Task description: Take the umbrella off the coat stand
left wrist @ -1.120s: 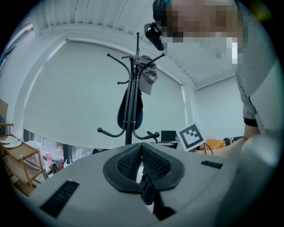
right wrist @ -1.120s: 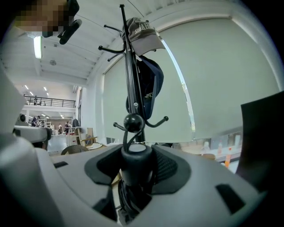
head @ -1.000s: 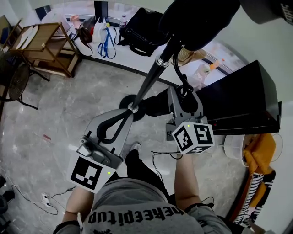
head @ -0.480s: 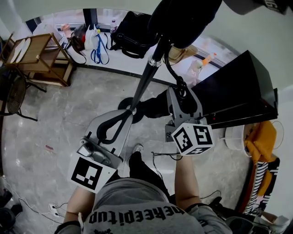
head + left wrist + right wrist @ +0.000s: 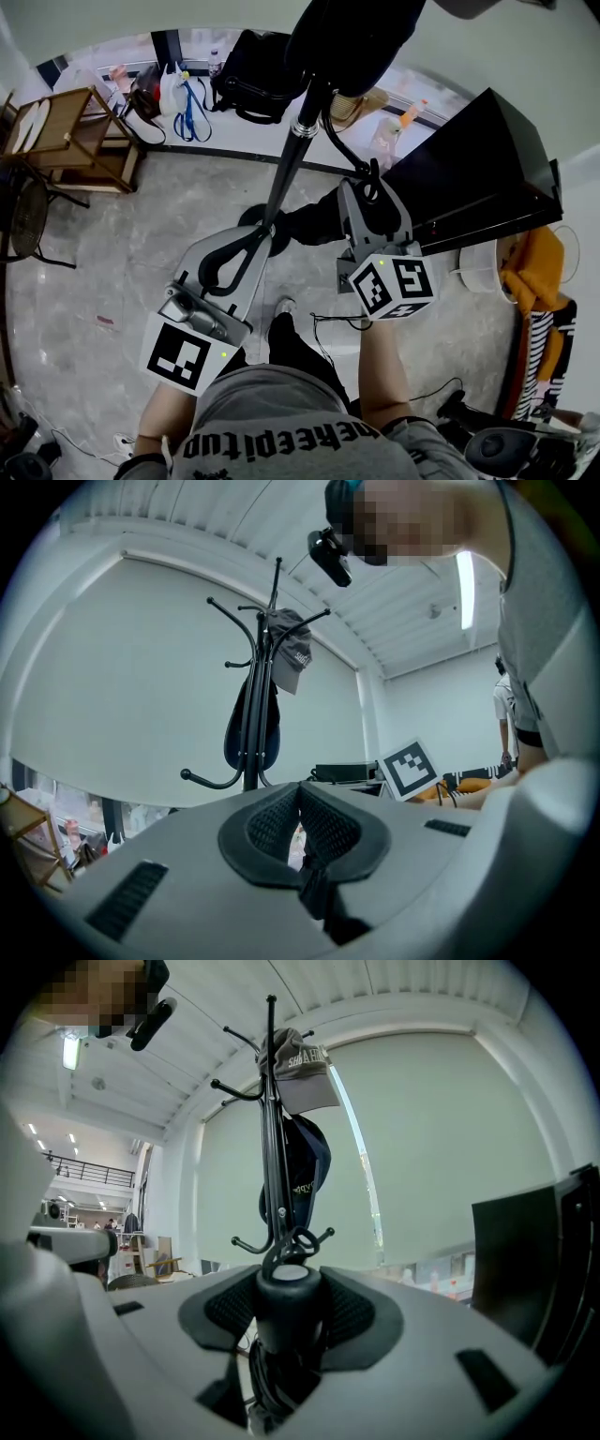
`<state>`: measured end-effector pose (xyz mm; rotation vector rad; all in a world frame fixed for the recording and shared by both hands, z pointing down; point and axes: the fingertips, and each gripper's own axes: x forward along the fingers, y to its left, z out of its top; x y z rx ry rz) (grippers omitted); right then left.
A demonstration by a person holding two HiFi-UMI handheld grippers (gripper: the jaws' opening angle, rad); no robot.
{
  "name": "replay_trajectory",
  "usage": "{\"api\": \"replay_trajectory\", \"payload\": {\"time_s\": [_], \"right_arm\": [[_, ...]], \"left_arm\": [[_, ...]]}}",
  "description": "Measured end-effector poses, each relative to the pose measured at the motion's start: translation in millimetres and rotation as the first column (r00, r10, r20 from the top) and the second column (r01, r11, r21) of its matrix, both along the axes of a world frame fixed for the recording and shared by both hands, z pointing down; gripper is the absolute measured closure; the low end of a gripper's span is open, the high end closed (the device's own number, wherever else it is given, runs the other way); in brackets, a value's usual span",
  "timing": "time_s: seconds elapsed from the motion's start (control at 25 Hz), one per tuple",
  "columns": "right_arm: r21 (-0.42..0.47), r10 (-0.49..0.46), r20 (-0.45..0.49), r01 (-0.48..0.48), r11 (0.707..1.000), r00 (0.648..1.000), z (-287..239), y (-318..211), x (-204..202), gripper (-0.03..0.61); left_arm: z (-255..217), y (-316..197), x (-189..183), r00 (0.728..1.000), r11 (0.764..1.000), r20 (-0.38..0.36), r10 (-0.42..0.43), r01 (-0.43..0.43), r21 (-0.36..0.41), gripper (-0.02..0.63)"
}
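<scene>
A black coat stand [image 5: 286, 159] rises from its round base on the marble floor right in front of me. It stands ahead in the left gripper view [image 5: 255, 714] and the right gripper view [image 5: 273, 1129]. A grey cap [image 5: 300, 1072] and a dark blue item [image 5: 305, 1171] hang on it. My right gripper [image 5: 373, 192] is shut on the umbrella's black handle [image 5: 287, 1307], which stands upright between the pads. The handle's strap [image 5: 349, 150] curves up toward the stand; whether it hangs on a hook I cannot tell. My left gripper [image 5: 262, 232] is shut and empty, near the pole's foot.
A large black panel [image 5: 487, 178] stands close on the right. A wooden trolley [image 5: 75, 131] is at the far left, with bags [image 5: 253, 70] along the window ledge behind the stand. An orange garment [image 5: 530, 272] hangs at the right edge, and cables lie on the floor.
The right gripper, with the umbrella handle in it, has risen slightly. My view has swung, so the room slides left in the picture. The left gripper has hardly moved.
</scene>
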<state>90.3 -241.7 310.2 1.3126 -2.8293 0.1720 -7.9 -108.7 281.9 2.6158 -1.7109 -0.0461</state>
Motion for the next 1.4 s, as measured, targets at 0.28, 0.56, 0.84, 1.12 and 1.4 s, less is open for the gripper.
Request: {"api": "replay_trajectory", "payload": {"time_s": [0.28,0.56,0.84,1.12,1.4], "right_arm": [[0.008,0.032,-0.010,-0.032,0.999,0.999,-5,12,2,0.377],[0.022,0.068,-0.010,-0.068,0.997,0.998,-11,28,5,0.377],[0.026,0.105,0.003,-0.105,0.994,0.994,-17,45,7,0.377],[0.036,0.140,-0.002,-0.140,0.990,0.990,-22,63,10,0.377],[0.045,0.186,0.007,-0.186,0.981,0.982,-26,81,19,0.377]], "left_arm": [[-6,3,0,0.999,0.999,-0.004,0.045,-0.045,0.018,0.598],[-10,8,-1,0.996,0.995,-0.004,0.091,-0.091,0.035,0.598],[-15,13,-2,0.990,0.989,0.000,0.138,-0.138,0.048,0.598],[-21,16,0,0.982,0.980,-0.007,0.187,-0.186,0.068,0.598],[-27,19,13,0.967,0.963,-0.001,0.256,-0.255,0.092,0.598]]}}
